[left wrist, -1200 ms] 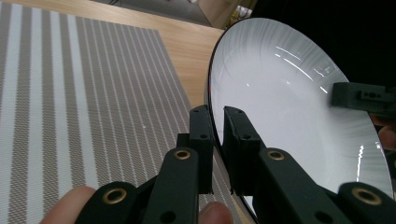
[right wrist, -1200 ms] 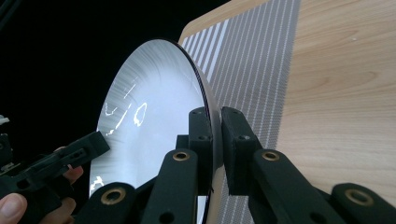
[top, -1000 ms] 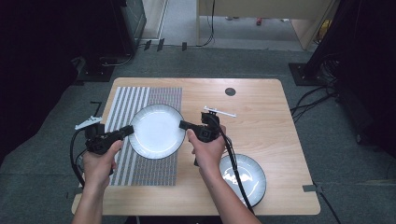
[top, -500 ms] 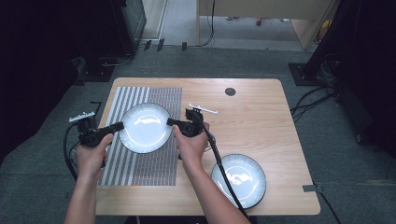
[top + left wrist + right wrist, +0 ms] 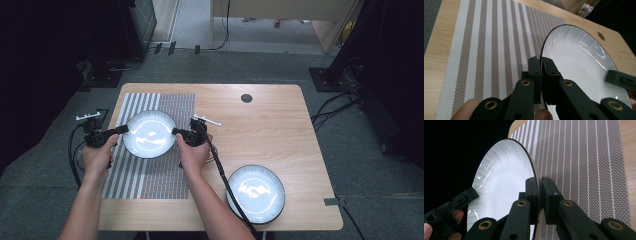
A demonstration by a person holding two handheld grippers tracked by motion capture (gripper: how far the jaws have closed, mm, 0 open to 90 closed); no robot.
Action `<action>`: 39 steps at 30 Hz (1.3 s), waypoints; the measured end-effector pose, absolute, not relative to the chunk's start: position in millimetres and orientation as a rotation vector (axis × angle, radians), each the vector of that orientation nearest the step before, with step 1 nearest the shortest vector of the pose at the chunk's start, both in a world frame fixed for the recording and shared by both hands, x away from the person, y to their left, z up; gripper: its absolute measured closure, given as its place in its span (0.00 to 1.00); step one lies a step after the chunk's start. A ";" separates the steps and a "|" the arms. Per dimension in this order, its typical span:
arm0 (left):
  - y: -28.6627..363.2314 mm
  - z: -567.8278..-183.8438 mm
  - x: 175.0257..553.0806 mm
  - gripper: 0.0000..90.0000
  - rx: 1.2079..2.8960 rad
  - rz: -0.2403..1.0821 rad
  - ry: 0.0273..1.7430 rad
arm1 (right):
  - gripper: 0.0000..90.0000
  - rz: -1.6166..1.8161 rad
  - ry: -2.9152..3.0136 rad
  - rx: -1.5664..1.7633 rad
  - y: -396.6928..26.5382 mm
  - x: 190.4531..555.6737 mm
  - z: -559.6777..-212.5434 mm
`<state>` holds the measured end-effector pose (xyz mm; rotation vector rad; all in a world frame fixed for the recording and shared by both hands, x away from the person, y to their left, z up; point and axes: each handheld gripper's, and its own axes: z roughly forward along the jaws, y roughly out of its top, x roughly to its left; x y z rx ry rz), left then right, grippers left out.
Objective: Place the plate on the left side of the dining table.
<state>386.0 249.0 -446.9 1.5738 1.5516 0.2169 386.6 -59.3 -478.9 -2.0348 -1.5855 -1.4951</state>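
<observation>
The left gripper, held in the person's left hand, has its two black jaws clamped on the left rim of a round white plate with a thin dark edge. The right gripper, in the right hand, pinches the opposite rim the same way, so the plate spans the gap between the two grippers. In the gripper views the plate appears raised above a brown-and-white striped woven placemat, which lies on a light wooden table. Well off to the right gripper's near right, toward the table's front edge, rests a second white plate with a dark rim.
</observation>
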 end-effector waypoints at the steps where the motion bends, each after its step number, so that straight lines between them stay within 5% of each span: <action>1: 249.2 -449.6 387.9 0.97 1.577 0.219 1.557 | 0.94 -1.486 -1.573 -2.041 -58.4 388.5 -481.9; 39: 240.9 -492.6 423.4 0.93 1.598 0.160 1.676 | 0.93 -1.368 -1.549 -2.164 -52.4 413.5 -518.7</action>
